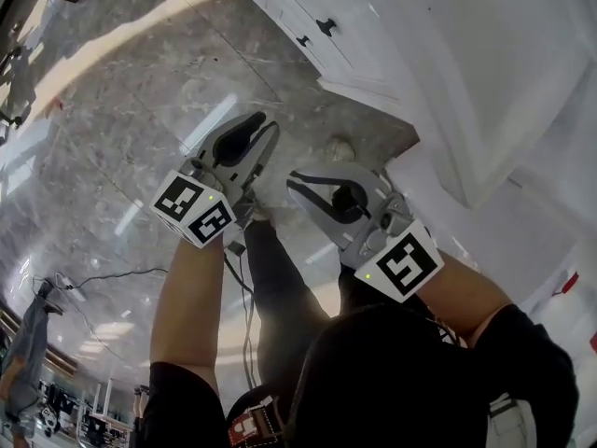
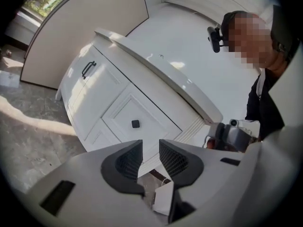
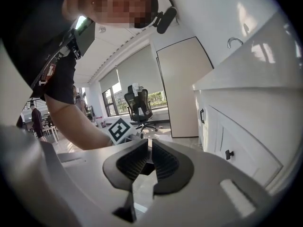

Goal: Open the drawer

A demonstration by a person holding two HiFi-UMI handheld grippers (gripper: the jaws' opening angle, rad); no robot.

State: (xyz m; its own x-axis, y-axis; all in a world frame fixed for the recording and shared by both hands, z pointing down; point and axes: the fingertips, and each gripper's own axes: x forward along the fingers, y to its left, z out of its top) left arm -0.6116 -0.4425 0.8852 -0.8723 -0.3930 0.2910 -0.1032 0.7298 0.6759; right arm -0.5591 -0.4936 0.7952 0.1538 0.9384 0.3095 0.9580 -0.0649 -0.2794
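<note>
The white cabinet stands ahead of my left gripper, whose jaws are apart with nothing between them. A panelled front on it carries a small black square knob, well beyond the fingertips. A black bar handle sits on the panel further left. In the head view both grippers hang over the floor, the left gripper beside the right gripper, and the cabinet's knobs lie further off. My right gripper has its pads almost touching and holds nothing; the knob is off to its right.
Grey marble floor spreads to the left, with a cable lying on it. The cabinet's curved countertop juts out above the fronts. A beige panel and an office chair stand behind. The person's legs are below the grippers.
</note>
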